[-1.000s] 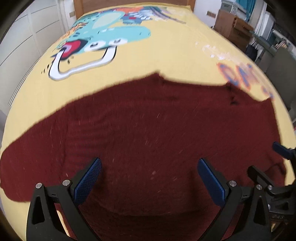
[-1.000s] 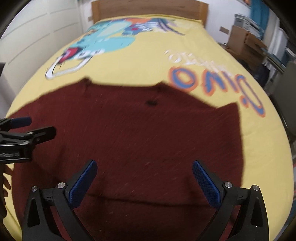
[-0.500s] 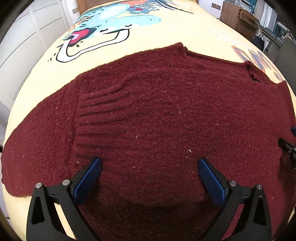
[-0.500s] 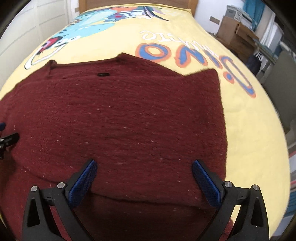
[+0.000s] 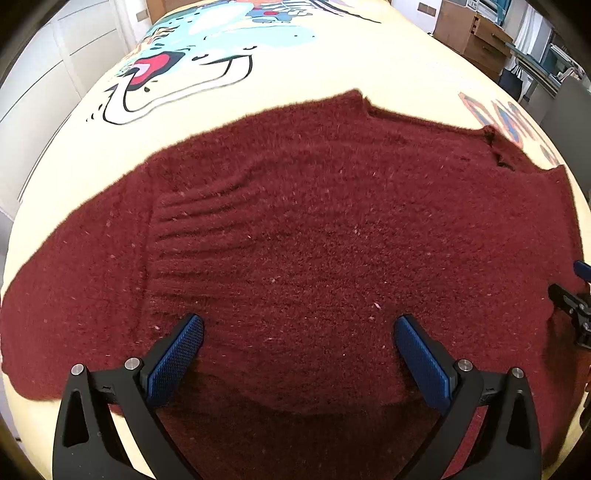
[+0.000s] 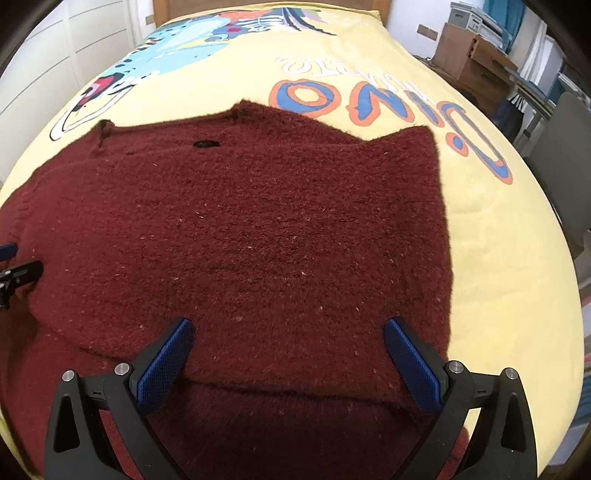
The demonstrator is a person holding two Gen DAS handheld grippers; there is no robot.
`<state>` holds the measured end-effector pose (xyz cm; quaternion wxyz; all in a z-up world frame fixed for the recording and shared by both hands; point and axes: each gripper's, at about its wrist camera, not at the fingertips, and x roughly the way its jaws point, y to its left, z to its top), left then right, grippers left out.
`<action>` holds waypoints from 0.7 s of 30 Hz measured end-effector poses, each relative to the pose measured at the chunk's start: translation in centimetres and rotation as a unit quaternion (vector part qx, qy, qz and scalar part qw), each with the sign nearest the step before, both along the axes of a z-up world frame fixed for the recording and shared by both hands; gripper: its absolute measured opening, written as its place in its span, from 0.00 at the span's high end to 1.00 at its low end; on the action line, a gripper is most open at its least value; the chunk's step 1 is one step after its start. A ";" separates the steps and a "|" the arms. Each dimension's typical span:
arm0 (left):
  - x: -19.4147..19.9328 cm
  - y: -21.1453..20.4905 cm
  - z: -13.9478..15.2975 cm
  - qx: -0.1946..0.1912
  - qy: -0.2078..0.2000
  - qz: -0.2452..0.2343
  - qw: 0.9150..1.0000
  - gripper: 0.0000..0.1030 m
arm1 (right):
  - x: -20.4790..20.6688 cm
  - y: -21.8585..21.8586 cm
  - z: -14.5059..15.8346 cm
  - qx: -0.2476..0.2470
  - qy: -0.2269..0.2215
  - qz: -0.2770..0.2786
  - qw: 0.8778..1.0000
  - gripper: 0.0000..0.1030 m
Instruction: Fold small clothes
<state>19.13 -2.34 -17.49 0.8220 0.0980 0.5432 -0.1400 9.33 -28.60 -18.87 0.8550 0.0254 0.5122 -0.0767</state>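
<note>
Maroon knit sweater [image 5: 314, 236] covers yellow dinosaur bedspread [image 6: 498, 236], wooden drawers [image 5: 472, 40] beyond.

Both wrist views look down close along their fingers, sharing the sweater [image 5: 314, 240] middle

We're in a bedroom: cartoon-dinosaur bedspread [image 6: 487, 229], wooden headboard [image 6: 258, 3] at its far end, wardrobe doors [image 6: 74, 48] left.

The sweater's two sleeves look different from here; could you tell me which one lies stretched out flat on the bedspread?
The sweater's left sleeve, reaching out flat over the yellow bedspread in the left wrist view. On the right side no sleeve extends; a straight edge ends there.
</note>
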 end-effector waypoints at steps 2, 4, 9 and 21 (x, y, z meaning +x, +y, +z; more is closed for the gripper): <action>0.0 0.7 1.3 0.012 -0.020 0.004 1.000 0.01 | -0.7 0.2 0.8 -0.004 -0.003 -0.001 1.000 0.01; -0.1 2.2 3.4 0.019 -0.050 0.013 0.998 0.01 | -1.7 0.6 1.8 -0.014 -0.006 0.001 1.000 0.01; 0.6 9.3 7.8 -0.040 -0.067 0.081 0.994 0.01 | -4.4 0.4 4.4 -0.007 -0.032 -0.001 0.999 0.01; -1.4 31.8 7.5 -0.058 -0.037 0.397 0.915 0.01 | -7.2 0.0 5.5 0.003 -0.038 -0.029 0.999 0.01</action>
